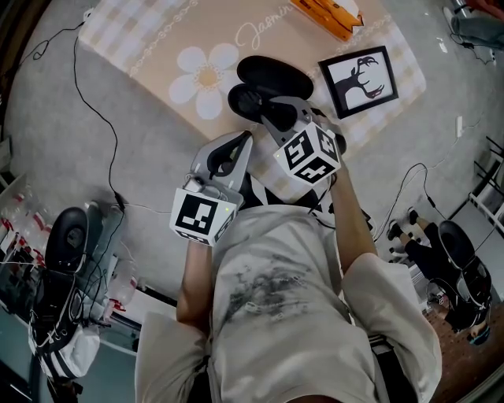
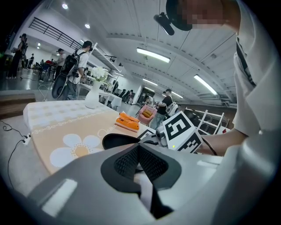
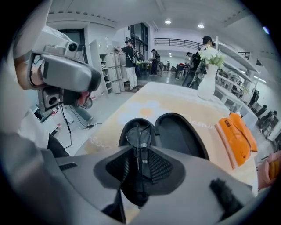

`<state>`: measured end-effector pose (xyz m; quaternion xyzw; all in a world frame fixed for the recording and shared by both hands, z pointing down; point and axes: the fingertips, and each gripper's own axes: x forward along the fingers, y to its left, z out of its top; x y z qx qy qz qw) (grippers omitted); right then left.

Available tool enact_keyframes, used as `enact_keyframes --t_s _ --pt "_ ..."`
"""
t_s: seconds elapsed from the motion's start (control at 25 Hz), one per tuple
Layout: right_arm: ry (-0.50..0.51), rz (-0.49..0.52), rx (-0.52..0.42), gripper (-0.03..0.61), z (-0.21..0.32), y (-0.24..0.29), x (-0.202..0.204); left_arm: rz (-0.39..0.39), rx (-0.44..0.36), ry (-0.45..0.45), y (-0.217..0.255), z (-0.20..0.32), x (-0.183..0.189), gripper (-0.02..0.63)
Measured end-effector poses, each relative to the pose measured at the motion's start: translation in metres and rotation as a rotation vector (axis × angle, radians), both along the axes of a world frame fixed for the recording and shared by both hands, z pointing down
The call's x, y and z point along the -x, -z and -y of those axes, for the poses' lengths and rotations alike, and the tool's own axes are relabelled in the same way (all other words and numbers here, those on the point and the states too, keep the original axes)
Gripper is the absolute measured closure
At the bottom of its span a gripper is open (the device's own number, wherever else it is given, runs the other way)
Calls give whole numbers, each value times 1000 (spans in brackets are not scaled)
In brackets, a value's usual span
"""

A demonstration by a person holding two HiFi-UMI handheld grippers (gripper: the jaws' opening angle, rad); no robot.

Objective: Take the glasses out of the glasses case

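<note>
The black glasses case (image 1: 274,75) lies open on the beige daisy cloth (image 1: 197,75), lid and base side by side. In the right gripper view both halves of the case (image 3: 181,134) show just beyond the jaws. My right gripper (image 1: 266,112) hangs over the near half and is shut on the thin-framed glasses (image 3: 138,137), one round lens sticking out past the pads. My left gripper (image 1: 244,142) is held off the table's near edge, beside the right one. Its jaws are shut with nothing between them (image 2: 139,163).
A framed deer picture (image 1: 358,81) lies right of the case. An orange pouch (image 1: 331,16) is at the table's far side, and a white vase (image 3: 207,83) stands further back. Cables (image 1: 94,102) trail over the grey floor on the left. People stand in the background.
</note>
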<state>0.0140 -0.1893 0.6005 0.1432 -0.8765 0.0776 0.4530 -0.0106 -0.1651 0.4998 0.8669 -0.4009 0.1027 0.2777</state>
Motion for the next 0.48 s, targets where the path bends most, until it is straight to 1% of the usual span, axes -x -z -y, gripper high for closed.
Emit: enact_keyframes --t_s 0.36,0.48 --pt "60 -49 -25 479 -2 -11 4 -2 5 -3 -1 -2 -3 609" --pt "77 -56 -33 495 -4 -13 5 2 4 -2 -1 -3 -3 609"
